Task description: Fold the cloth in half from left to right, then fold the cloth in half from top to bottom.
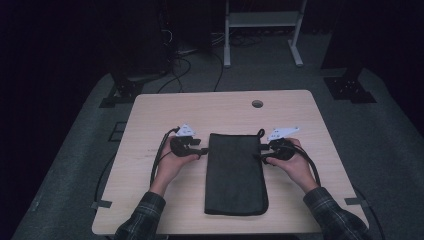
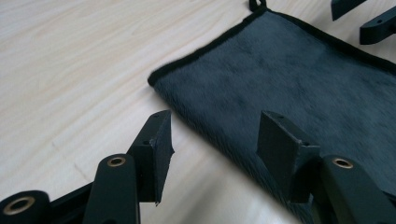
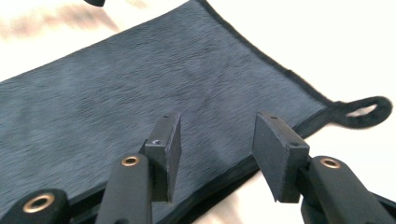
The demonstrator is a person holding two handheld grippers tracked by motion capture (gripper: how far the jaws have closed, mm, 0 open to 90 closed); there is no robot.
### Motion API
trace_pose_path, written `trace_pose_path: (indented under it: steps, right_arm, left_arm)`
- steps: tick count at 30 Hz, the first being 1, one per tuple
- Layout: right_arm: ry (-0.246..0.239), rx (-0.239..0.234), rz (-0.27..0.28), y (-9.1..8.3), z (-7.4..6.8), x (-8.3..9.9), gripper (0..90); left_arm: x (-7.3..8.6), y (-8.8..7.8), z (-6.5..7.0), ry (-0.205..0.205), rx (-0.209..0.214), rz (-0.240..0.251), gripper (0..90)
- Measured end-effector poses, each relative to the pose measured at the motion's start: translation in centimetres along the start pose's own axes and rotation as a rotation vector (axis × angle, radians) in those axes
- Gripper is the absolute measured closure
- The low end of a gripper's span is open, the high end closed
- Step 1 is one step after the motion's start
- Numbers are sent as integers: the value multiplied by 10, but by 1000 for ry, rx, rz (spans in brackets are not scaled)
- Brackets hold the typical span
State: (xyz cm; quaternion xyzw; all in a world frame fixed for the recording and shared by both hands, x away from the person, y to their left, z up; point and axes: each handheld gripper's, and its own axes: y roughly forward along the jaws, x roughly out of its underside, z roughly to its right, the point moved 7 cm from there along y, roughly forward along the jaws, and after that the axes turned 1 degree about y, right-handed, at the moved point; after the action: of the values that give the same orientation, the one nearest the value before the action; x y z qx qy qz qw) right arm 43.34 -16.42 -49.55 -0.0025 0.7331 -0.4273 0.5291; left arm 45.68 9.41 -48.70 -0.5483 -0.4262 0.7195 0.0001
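The folded dark cloth (image 1: pixel 235 173) lies between the two claws on the table (image 1: pixel 150 115). Left gripper (image 1: pixel 201 150) and right gripper (image 1: pixel 262 152) (jaws apart, empty) flank its far corners; a hanging loop (image 3: pixel 366 111) sticks out beside the right one.

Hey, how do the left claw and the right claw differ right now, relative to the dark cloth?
The left claw sits at the dark cloth's left edge, the right claw at its right edge. Near the right claw lies the hanging loop; the left has none nearby. Both are open, gripping nothing.
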Motion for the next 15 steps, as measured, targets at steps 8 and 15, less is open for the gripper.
trace_pose_path:
  steps: [8, 15]
  right_arm:
    - [16, 40, 10, 17, 25, -13, 461]
    - [58, 63, 9, 33, 44, -21, 408]
  left_arm:
    - [-15, 20, -14, -13, -18, -8, 445]
    - [-16, 41, -28, -40, -31, -31, 448]
